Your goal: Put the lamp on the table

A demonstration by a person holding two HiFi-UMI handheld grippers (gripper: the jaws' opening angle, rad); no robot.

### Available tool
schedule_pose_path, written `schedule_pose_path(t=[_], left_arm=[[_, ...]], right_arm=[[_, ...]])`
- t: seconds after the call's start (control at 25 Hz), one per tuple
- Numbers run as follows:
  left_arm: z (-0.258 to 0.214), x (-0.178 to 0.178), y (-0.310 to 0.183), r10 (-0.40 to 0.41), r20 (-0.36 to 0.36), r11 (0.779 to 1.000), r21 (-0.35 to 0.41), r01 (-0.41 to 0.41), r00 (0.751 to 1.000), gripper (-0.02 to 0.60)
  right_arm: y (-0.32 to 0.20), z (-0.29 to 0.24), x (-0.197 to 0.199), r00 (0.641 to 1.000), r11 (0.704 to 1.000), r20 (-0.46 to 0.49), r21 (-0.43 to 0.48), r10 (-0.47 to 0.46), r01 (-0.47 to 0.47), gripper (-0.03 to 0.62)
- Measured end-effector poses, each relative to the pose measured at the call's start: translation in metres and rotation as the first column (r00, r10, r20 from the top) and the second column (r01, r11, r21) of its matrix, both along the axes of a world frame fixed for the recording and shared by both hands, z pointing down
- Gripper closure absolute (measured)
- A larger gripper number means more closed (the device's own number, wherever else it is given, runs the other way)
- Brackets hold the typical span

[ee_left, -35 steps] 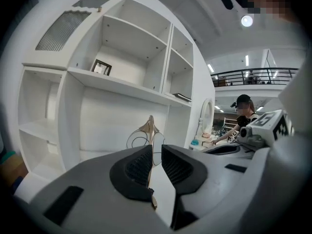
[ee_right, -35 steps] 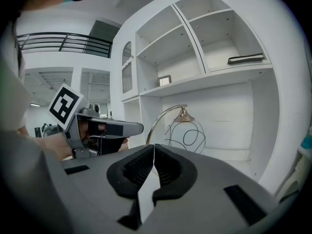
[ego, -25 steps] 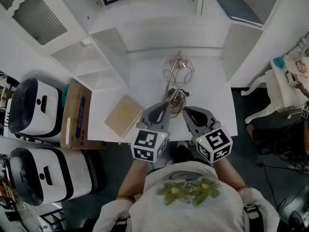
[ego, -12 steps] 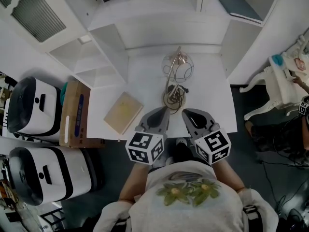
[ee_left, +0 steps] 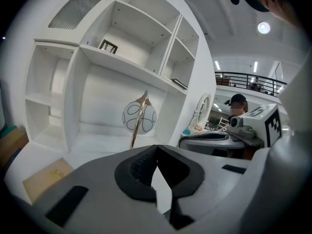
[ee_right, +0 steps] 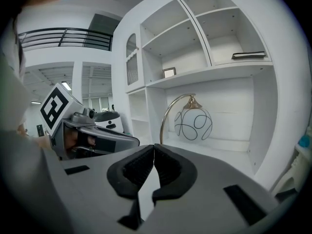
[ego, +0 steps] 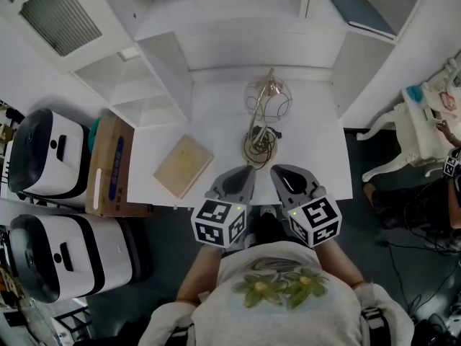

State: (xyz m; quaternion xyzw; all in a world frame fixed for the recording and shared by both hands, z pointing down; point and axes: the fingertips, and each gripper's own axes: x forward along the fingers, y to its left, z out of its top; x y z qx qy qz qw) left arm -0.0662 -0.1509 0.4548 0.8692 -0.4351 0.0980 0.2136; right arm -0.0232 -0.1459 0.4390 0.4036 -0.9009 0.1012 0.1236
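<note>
Since the lamp (ego: 267, 101) stands upright on the table (ego: 216, 117), just ahead of both grippers, the job looks done to me. Your left gripper (ego: 245, 173) is closed tight with nothing in it. Your right gripper (ego: 279, 171) is closed and empty too. Both sit side by side at the table's near edge, apart from the lamp. I think the next move is small: pull both back slowly so you do not bump the lamp.
</note>
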Motion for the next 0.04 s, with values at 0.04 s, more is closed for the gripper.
schedule_pose_path(t=[0.04], left_arm=[[0.0019,-0.0002,-0.0001,0.002,0.003,1.0,-0.005,-0.002,1.0,0.552]], right_arm=[[-0.0009,0.0016,-0.0005,1.0,1.0,-0.003,-0.002,0.002,-0.002,0.563]])
